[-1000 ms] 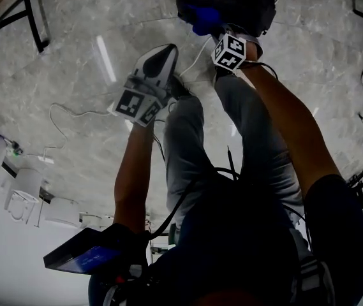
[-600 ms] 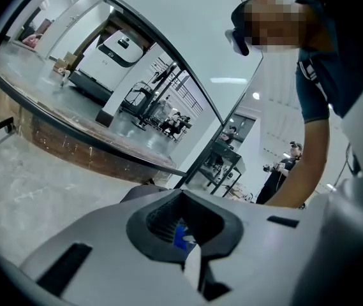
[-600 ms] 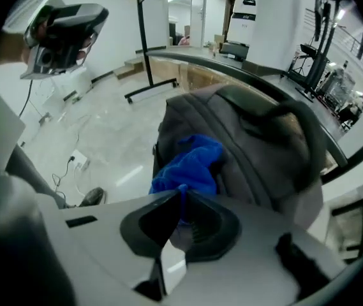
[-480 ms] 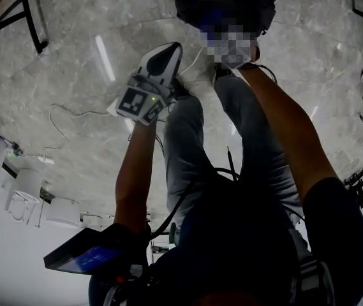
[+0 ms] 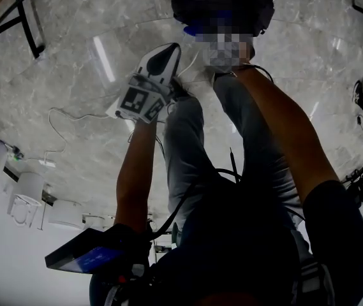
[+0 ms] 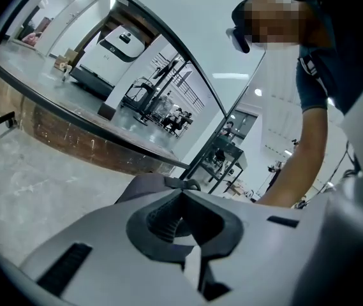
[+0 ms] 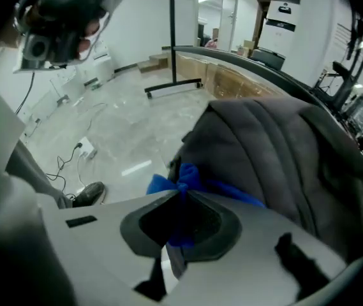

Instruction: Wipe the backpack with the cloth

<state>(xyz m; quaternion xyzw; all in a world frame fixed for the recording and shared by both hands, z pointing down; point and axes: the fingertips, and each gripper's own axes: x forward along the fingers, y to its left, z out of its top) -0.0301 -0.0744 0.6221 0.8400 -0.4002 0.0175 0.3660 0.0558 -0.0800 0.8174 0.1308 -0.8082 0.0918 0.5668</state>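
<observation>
Clamped near-closed on a bunched corner of blue cloth (image 7: 184, 177): right hand-held gripper (image 7: 180, 195), tipped steeply down. Just past its tips, seemingly against the cloth: dark grey backpack (image 7: 277, 145), slumped on pale marble floor (image 7: 104, 132). Off to that gripper's left, near the backpack but not seen touching it: left hand-held gripper (image 6: 181, 199), jaws together w/ nothing between, aimed toward the top loop (image 6: 184, 183).

Backpack judged soft & floppy, prob. light if empty. Fabric likely to dent & creep under a wipe, esp. on a smooth floor. Best steadied w/ the free hand-held gripper at the top loop or a strap, not the slack panels. Cloth limp & thin: fine held by a gathered bunch, provided enough hangs out to drag flat across the fabric.
</observation>
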